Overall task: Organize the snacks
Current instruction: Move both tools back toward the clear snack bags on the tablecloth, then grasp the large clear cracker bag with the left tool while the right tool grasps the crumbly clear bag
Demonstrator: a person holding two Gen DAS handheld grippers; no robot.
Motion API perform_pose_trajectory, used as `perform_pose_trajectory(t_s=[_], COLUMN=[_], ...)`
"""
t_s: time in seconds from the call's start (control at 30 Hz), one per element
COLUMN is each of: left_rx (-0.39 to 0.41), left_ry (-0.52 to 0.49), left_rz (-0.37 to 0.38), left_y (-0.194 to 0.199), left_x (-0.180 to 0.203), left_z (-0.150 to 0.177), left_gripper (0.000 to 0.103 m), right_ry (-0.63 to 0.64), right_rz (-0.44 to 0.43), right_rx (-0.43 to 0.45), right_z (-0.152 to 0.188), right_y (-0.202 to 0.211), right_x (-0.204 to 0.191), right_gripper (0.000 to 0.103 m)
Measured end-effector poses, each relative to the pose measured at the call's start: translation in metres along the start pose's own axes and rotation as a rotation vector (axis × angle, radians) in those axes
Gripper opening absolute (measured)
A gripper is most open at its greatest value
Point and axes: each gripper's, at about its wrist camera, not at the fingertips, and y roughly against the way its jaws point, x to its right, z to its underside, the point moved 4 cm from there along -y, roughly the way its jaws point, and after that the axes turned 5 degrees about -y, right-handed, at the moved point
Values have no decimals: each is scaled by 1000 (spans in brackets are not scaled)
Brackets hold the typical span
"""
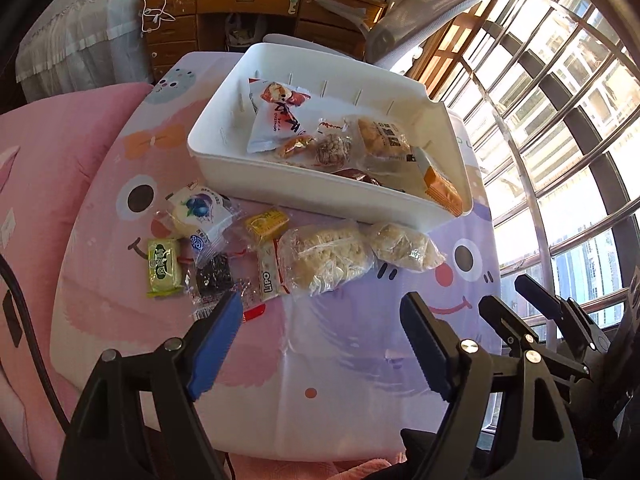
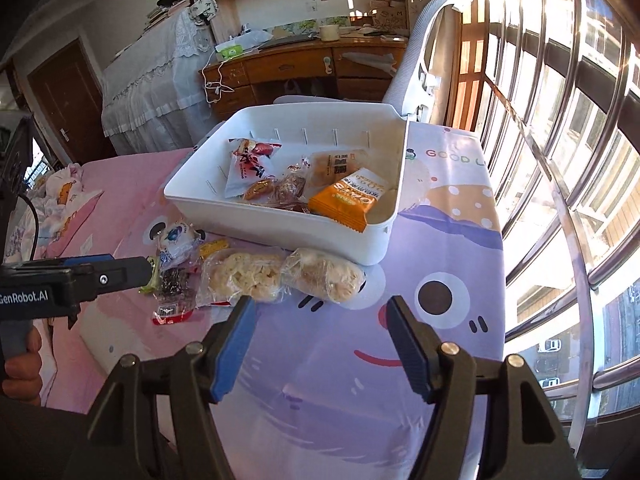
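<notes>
Both the left gripper (image 1: 320,316) and right gripper (image 2: 320,316) hover spread and empty; crinkly wrapped snacks (image 1: 324,256) could slip before reaching the white bin (image 1: 320,196)

"LiPO" on a snack wrapper (image 1: 269,270), "GOOD" on the tablecloth (image 2: 452,158) (rest hidden), "GenRobot.AI" on the left gripper (image 2: 36,292)
</notes>
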Motion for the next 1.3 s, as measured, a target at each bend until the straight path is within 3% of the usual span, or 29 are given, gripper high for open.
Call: perform_pose_trajectory(t_s=[0.4, 0.8, 1.3], left_rx=[-162, -312, -459], left_ry=[60, 49, 7], left_rz=[-81, -152, -205], left_y=[-38, -88, -155], left_x=[5, 7, 11], left_z=[-5, -19, -46], left_gripper=[80, 85, 88], right_ry=[219, 370, 471], right_rz=[41, 85, 115], right_rx=[31, 7, -35], right_z=[20, 25, 25], right_y=[-15, -52, -102], right_x=[-5, -8, -9], right_gripper=[68, 67, 67])
